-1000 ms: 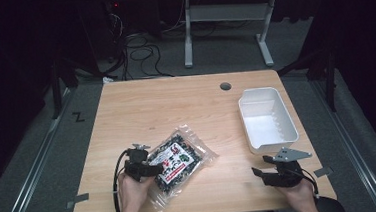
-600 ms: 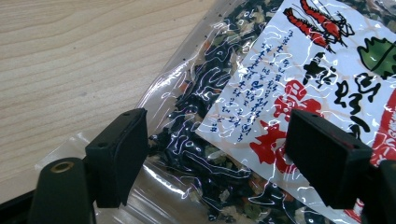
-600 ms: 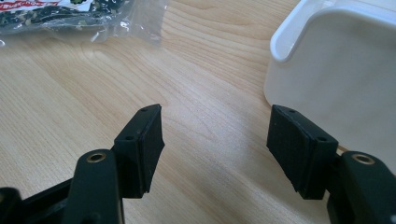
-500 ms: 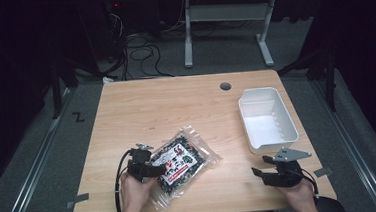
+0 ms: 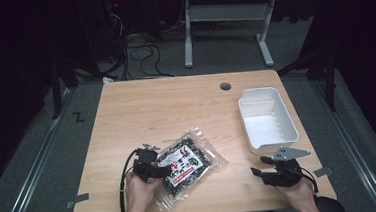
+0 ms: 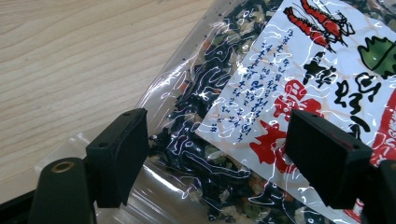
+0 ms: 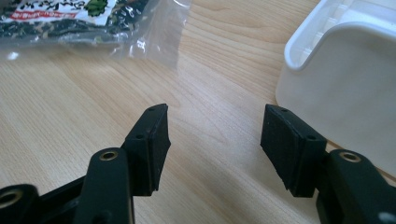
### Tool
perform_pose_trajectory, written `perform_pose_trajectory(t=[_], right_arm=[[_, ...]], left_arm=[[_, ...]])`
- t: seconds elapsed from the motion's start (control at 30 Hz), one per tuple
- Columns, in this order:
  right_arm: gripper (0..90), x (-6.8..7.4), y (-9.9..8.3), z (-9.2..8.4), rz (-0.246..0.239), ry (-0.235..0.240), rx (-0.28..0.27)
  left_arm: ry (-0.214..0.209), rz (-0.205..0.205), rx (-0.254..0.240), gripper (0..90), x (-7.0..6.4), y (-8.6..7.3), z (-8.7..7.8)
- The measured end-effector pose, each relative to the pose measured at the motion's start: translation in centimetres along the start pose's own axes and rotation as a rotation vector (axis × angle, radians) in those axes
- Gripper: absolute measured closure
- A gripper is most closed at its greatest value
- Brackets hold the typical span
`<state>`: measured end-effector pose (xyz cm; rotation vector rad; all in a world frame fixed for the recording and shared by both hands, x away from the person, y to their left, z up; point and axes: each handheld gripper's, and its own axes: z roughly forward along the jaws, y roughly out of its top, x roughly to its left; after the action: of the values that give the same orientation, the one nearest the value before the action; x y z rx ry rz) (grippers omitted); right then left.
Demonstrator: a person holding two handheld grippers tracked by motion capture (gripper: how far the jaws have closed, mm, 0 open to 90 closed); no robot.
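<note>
Empty white tub (image 5: 267,117) beside clear bag (image 5: 187,164) of dark dried bits.

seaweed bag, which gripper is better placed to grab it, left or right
Left. The left gripper is already at the seaweed bag, its open jaws straddling it in the left gripper view. The right gripper sits open over bare table beside the white bin.
</note>
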<state>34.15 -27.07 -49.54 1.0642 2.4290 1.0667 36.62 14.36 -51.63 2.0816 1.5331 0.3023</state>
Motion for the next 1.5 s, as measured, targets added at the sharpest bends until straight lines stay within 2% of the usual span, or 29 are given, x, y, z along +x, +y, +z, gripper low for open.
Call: perform_pose_trajectory(t=[0.1, 0.3, 0.43, 0.47, 0.6, 0.63, 0.7, 0.73, 0.87, 0.9, 1.07, 1.3, 1.33, 1.37, 1.5], right_arm=[[41.4, -0.1, 0.1, 0.1, 0.012, 0.001, 0.004], [44.3, 0.1, 0.7, 0.7, 0.015, -0.025, 0.067], [41.8, 0.1, 1.1, 0.9, 0.004, -0.009, 0.082], [38.8, 0.3, 1.6, 1.0, -0.003, 0.017, 0.085], [37.0, 0.5, 2.5, 1.4, -0.018, 0.038, 0.101], [36.7, 0.7, 3.3, 1.8, -0.011, 0.053, 0.119], [36.7, 0.7, 3.6, 2.0, -0.018, 0.054, 0.124], [36.8, 0.7, 4.4, 2.5, -0.022, 0.059, 0.141], [38.4, 0.8, 5.1, 3.0, 0.003, 0.073, 0.151], [40.8, 0.9, 5.6, 3.5, 0.011, 0.08, 0.168], [44.3, 1.3, 6.3, 4.2, -0.003, 0.073, 0.199], [44.1, 1.7, 7.5, 6.2, 0.018, 0.09, 0.253], [43.7, 2.0, 7.7, 7.0, 0.042, 0.093, 0.287], [43.3, 1.9, 7.7, 7.3, 0.022, 0.103, 0.288], [43.2, 2.2, 8.0, 8.0, 0.039, 0.098, 0.301]], left_arm=[[-0.008, 0.015, 0.003, 22.1, -0.5, 0.1, 0.1], [-0.02, 0.031, 0.003, 22.0, -1.3, 0.3, 0.4], [-0.024, 0.035, 0.001, 22.1, -1.6, 0.3, 0.4], [-0.025, 0.035, -0.004, 22.0, -1.7, 0.3, 0.5], [-0.031, 0.041, -0.004, 22.1, -2.1, 0.4, 0.6], [-0.031, 0.045, -0.003, 22.1, -2.2, 0.4, 0.6], [-0.033, 0.044, -0.008, 22.1, -2.4, 0.4, 0.6], [-0.032, 0.052, -0.002, 22.0, -2.4, 0.4, 0.6], [-0.037, 0.055, -0.005, 22.0, -2.6, 0.4, 0.7], [-0.038, 0.059, -0.004, 22.1, -2.6, 0.4, 0.7], [-0.043, 0.072, -0.002, 22.1, -2.8, 0.4, 0.7], [-0.051, 0.081, 0.001, 22.0, -3.1, 0.4, 0.7], [-0.052, 0.082, 0.0, 22.0, -3.1, 0.4, 0.7], [-0.052, 0.084, -0.001, 22.0, -3.1, 0.4, 0.7], [-0.052, 0.086, -0.003, 22.0, -3.1, 0.4, 0.7]])
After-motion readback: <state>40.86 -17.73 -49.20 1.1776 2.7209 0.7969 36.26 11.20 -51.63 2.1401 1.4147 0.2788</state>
